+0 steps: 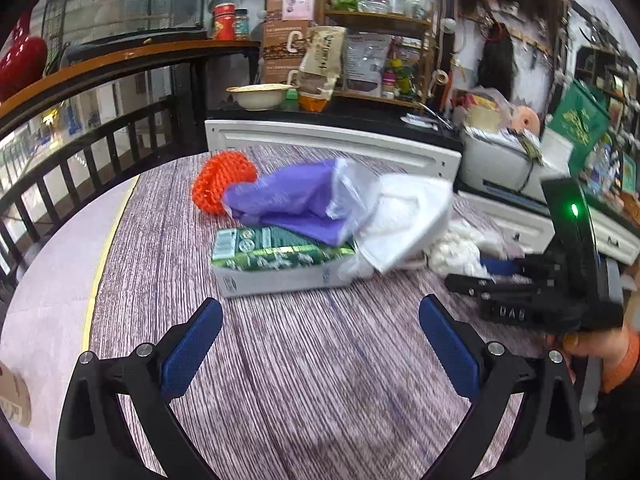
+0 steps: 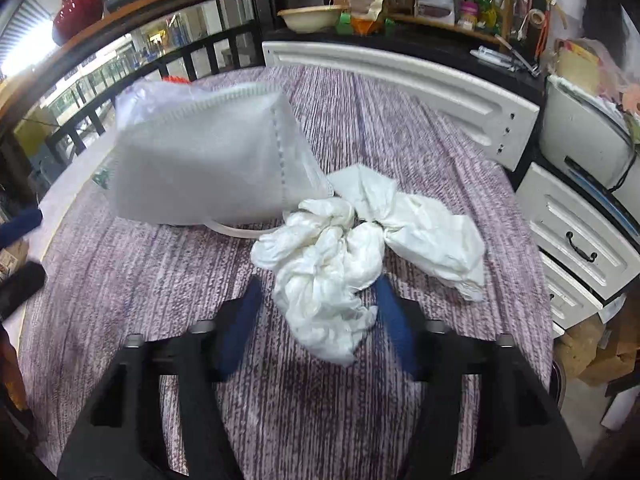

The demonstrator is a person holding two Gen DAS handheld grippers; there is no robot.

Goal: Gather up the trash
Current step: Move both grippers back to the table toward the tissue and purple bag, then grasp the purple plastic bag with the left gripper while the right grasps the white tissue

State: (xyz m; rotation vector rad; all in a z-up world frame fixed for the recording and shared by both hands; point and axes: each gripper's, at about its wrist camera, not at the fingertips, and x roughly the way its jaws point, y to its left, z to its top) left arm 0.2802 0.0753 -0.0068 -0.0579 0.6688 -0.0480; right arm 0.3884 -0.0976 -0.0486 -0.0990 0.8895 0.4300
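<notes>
**Right gripper closing on tissue**

My right gripper [image 2: 316, 320] straddles the crumpled tissue [image 2: 340, 256] at frame centre, jaws part open, not yet clamped; I align it so both pads meet the wad. My left gripper [image 1: 320, 344] waits wide and empty, low in its frame, short of the carton [image 1: 276, 258], mask [image 1: 404, 220] and purple bag [image 1: 292, 200].
</notes>
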